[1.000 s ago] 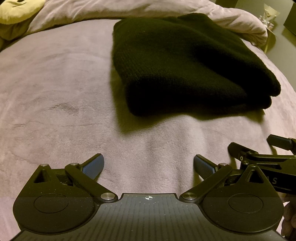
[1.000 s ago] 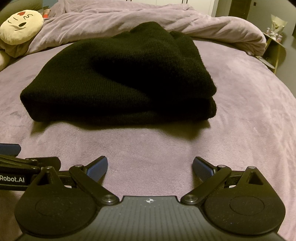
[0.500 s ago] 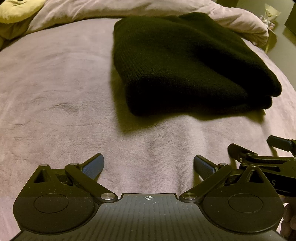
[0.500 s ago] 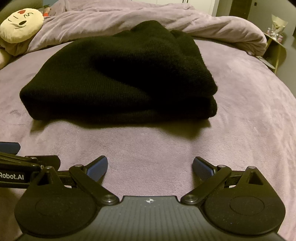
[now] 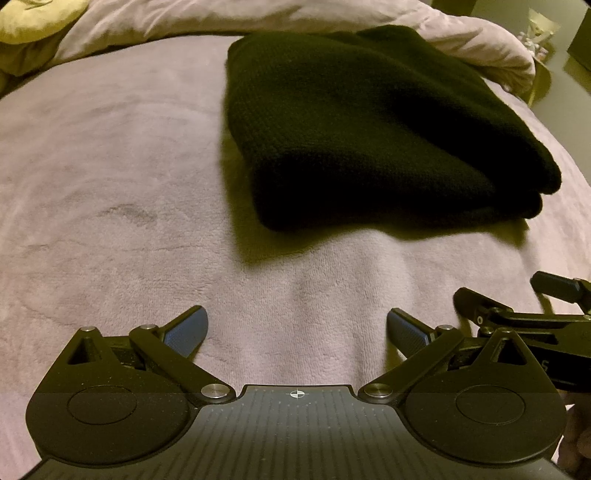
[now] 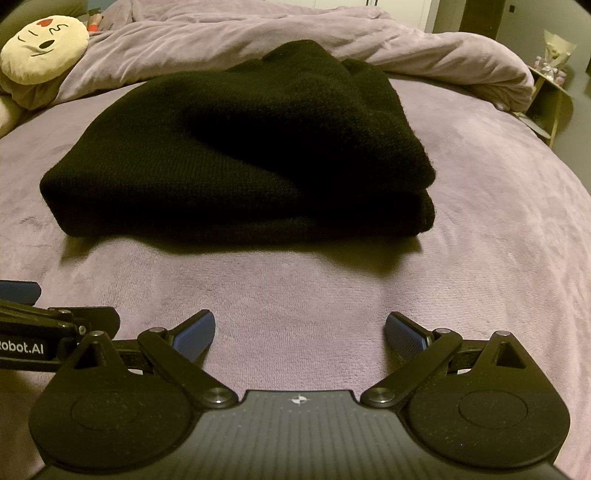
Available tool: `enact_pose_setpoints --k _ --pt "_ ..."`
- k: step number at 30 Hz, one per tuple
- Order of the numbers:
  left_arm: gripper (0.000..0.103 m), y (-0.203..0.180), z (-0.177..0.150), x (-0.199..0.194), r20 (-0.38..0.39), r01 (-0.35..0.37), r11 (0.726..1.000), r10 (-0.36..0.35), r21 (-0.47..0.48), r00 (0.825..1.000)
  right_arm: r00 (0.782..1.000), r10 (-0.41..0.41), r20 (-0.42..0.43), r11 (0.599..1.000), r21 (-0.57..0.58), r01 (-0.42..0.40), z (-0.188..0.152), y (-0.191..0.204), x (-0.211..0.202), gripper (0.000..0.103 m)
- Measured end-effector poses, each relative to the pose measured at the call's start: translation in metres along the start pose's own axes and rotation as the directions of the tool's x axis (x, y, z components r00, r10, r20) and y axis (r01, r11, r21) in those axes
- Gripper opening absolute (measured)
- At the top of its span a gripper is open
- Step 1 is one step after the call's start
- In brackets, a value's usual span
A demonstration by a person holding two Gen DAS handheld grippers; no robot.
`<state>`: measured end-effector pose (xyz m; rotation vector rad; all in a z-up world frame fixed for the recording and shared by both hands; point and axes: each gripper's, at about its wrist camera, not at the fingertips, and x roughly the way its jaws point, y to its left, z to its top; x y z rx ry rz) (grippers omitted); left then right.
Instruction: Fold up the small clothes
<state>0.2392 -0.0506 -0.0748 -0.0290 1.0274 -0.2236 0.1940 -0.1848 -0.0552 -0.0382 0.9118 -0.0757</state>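
Observation:
A black knit garment lies folded in layers on the mauve bed cover; in the right wrist view it lies straight ahead. My left gripper is open and empty, low over the cover, short of the garment's near left corner. My right gripper is open and empty, a short way in front of the garment's near edge. Each gripper shows at the edge of the other's view: the right one and the left one.
A bunched mauve duvet lies behind the garment. A round cream face pillow sits at the far left. A small side table with objects stands off the bed's right edge.
Both views have crept very slightly; the garment sits a touch lower and nearer in the frames. The jaws stay open.

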Motion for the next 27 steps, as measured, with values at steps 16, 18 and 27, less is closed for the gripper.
enact_pose_setpoints --k 16,18,27 --pt "0.103 -0.0001 -0.0021 0.0004 0.004 0.0 1.0 0.0 0.012 1.0 1.0 0.002 -0.001 1.0 0.0 -0.002 -0.0006 0.0004 0.0005 0.099" --pt "0.103 -0.002 -0.0024 0.0007 0.005 -0.005 1.0 0.005 0.02 1.0 1.0 0.001 -0.001 1.0 0.0 -0.001 -0.0007 0.0005 0.0005 0.099" --pt "0.103 -0.0049 -0.0053 0.0004 0.011 -0.009 1.0 0.008 0.022 1.0 1.0 0.001 -0.002 1.0 0.0 -0.001 -0.0001 0.0005 0.0007 0.099"
